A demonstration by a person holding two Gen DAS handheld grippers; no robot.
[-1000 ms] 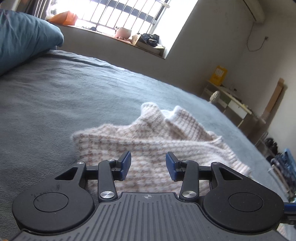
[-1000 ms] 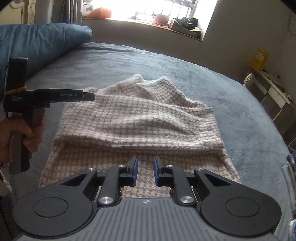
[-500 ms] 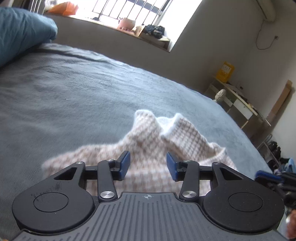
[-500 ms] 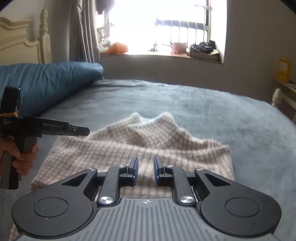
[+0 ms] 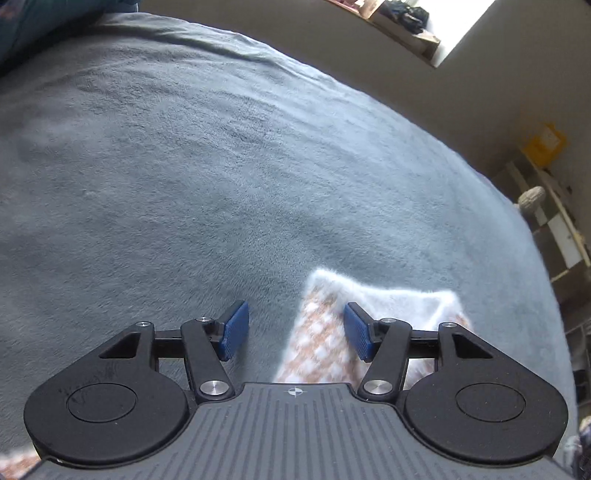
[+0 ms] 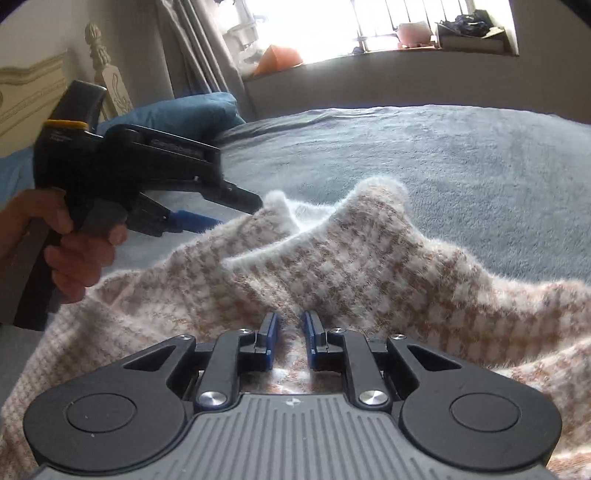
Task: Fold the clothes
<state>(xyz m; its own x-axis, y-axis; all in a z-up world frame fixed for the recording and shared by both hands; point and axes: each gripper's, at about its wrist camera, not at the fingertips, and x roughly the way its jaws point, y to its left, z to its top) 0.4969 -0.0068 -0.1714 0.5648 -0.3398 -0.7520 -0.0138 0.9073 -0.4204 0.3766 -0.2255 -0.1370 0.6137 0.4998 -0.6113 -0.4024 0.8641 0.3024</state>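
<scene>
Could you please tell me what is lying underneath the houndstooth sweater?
The sweater rests on a grey blanket spread across the bed. Whatever lies directly beneath the knit is covered and cannot be seen.

Left wrist view: close, angled down over grey bed (image 5: 221, 166). Right wrist view: low, toward window (image 6: 406, 22). Shared: bed, checked sweater (image 6: 351, 258), left hand-held gripper (image 6: 207, 218).
</scene>
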